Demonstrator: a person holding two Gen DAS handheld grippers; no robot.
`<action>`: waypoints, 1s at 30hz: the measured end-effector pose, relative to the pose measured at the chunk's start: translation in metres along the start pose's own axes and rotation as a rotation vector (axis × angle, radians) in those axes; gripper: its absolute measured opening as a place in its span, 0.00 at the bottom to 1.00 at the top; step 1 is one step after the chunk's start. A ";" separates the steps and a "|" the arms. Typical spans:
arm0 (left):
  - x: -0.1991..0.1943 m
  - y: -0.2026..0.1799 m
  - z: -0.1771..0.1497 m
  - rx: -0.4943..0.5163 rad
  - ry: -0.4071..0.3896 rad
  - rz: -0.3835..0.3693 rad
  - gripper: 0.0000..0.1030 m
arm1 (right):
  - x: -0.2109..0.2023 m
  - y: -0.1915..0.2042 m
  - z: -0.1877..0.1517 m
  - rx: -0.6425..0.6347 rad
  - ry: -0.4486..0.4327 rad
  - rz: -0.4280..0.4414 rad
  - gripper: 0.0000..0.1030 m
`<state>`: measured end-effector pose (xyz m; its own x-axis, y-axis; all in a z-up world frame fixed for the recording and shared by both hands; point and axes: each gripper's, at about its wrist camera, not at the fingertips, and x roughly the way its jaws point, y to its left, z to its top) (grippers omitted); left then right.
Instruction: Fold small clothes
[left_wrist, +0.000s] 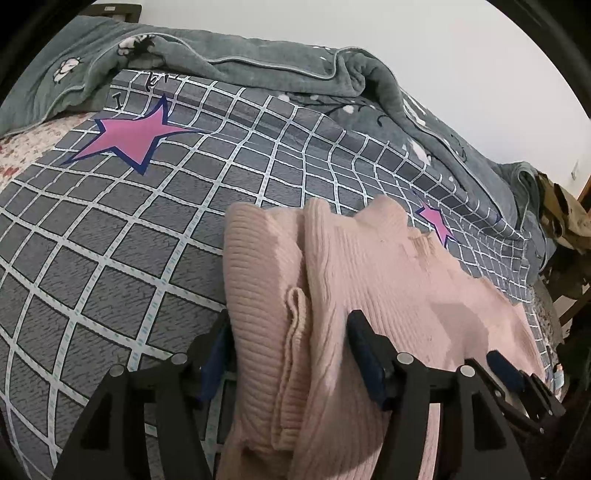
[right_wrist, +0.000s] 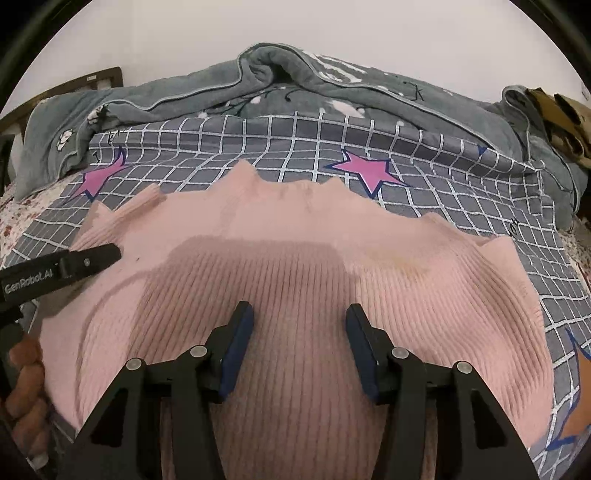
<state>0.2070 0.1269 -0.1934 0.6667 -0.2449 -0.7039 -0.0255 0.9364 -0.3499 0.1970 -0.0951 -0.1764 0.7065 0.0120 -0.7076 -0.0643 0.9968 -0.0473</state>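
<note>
Folding: pink sweater (right_wrist: 295, 258) is spread on the bed (left_wrist: 110, 240), near its front edge.
Left hand-held gripper (left_wrist: 288, 332): jaws parted astride a folded sleeve, not pressed.
Right hand-held gripper (right_wrist: 299, 321): held open above the knit.

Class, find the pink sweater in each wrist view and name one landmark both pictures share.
Left wrist view: pink sweater fills the lower centre and right, a folded edge between the open fingers.
Right wrist view: pink sweater spreads across the middle and bottom.
Shared landmark: the grey blanket bunched along the bed's far edge.
</note>
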 end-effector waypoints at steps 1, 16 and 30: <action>-0.001 0.001 0.000 -0.005 -0.001 -0.011 0.57 | -0.002 -0.001 0.000 0.003 0.006 0.006 0.50; -0.011 0.004 -0.012 0.002 0.028 -0.111 0.58 | -0.043 0.003 -0.044 -0.049 0.012 -0.004 0.50; -0.018 0.014 -0.009 -0.091 0.108 -0.113 0.30 | -0.091 -0.048 -0.060 0.056 -0.001 0.180 0.50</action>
<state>0.1874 0.1425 -0.1913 0.5856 -0.3775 -0.7173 -0.0258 0.8758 -0.4820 0.0935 -0.1490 -0.1515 0.6879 0.1906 -0.7004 -0.1507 0.9814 0.1190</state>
